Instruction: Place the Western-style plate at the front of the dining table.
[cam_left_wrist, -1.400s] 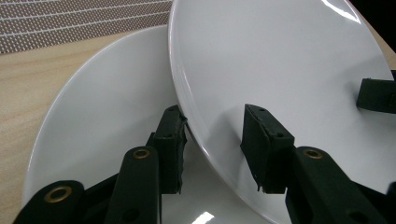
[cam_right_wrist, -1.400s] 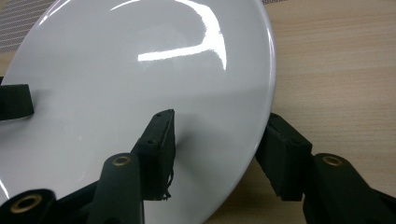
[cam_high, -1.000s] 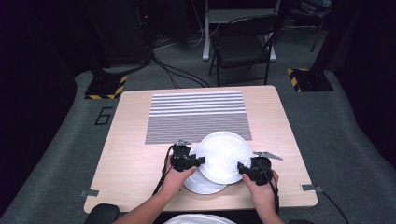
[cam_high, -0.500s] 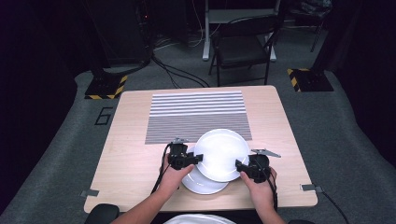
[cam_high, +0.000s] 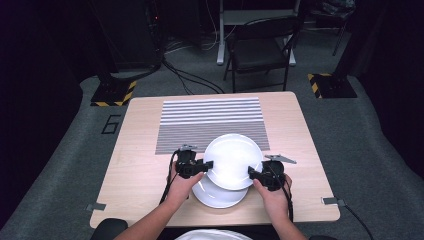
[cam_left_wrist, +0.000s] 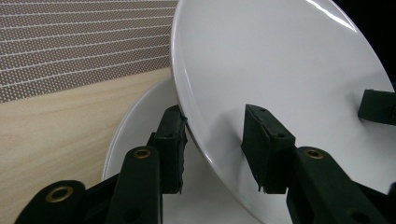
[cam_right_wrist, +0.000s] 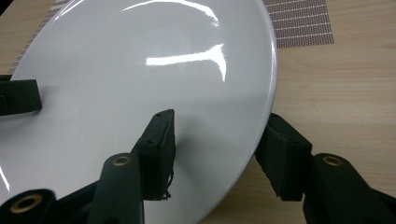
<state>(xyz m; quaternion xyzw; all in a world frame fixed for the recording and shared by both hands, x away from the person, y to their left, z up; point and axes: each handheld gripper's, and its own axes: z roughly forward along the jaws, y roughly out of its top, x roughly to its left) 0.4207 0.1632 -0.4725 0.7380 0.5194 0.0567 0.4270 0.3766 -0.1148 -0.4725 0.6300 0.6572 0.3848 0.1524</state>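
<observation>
The table carries a striped mat beyond both grippers. A white plate spans the gap between them, raised and tilted. A second plate lies flat on the table beneath it, nearer the person. The left gripper straddles the top plate's left rim, jaws partly open, one under and one over; firm contact cannot be told. The right gripper straddles the opposite rim the same way, grip likewise unclear.
</observation>
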